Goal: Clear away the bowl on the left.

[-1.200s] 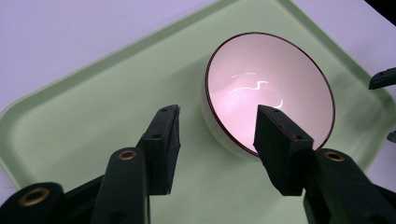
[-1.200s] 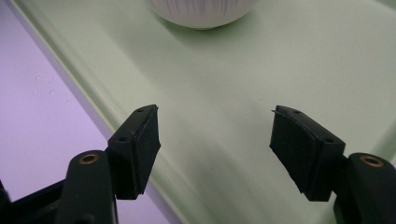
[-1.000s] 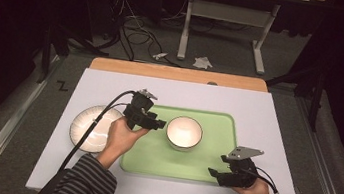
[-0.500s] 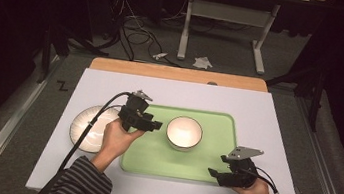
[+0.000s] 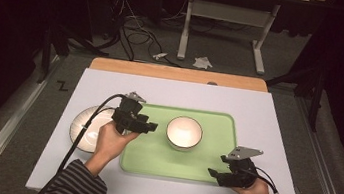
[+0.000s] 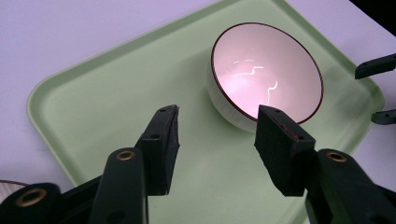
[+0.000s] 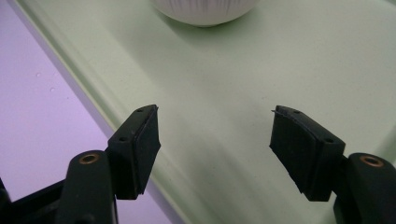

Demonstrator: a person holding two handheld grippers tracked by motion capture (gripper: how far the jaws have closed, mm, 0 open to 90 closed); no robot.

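Bowl (image 5: pixel 184 132) sat upright on the green tray (image 5: pixel 152 155), just right of the nearer left claw (image 5: pixel 148 126), whose jaws were apart.

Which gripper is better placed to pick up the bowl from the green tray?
The left gripper, probably. Its open jaws already point at the bowl from close by. The right gripper is open too, but at the tray's front edge, farther away.

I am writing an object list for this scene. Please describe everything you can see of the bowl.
The bowl is small, round and white, with a thin dark rim, a glossy empty inside and fine vertical ribs outside. It looks ceramic. It stands upright on the green tray, near its middle. Nothing else touches it; both grippers are apart from it.
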